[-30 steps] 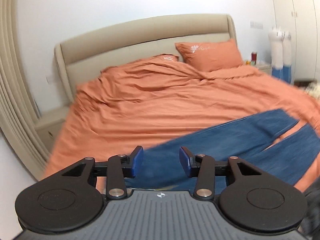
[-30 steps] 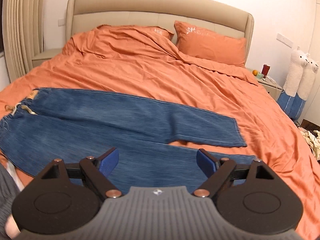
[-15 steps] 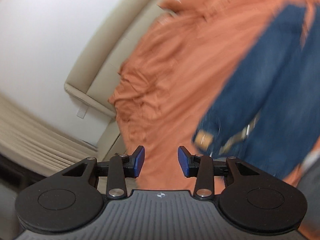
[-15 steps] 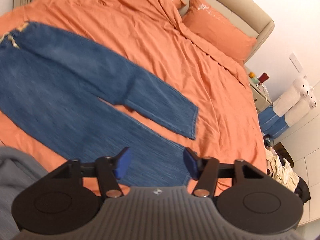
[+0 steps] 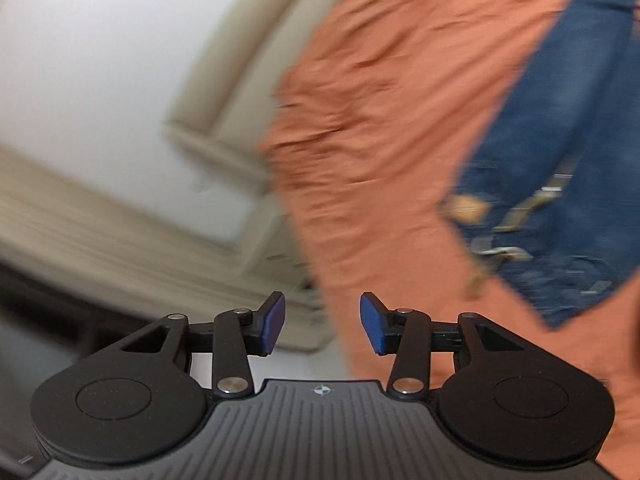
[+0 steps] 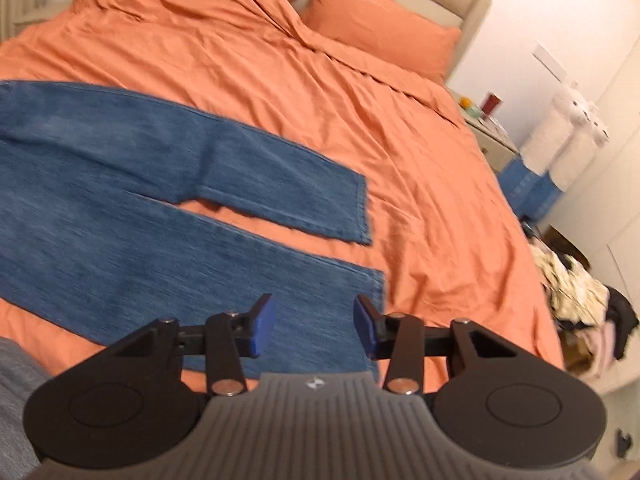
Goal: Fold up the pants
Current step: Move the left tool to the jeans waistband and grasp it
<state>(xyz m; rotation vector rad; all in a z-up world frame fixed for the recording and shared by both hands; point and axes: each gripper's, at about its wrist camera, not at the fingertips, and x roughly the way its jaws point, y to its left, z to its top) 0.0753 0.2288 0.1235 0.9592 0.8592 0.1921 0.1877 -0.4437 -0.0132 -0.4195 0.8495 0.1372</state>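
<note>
Your left gripper (image 5: pixel 322 326) hangs off the left edge of the bed, jaws part-spread after just opening a little, with nothing between them. The view is blurred. The waistband (image 5: pixel 520 216) of the pants sits to its right, probably your first grab, since the bulky gathered top with its drawstring steers the fold. The pants (image 6: pixel 160 184) lie flat across the near part of the orange bedspread (image 6: pixel 400 140), legs parted in a narrow V: sturdy blue denim on soft, creased cotton. Your right gripper (image 6: pixel 314 326) hovers over the near leg's hem (image 6: pixel 376 292), jaws part-spread and empty, having just been closing.
</note>
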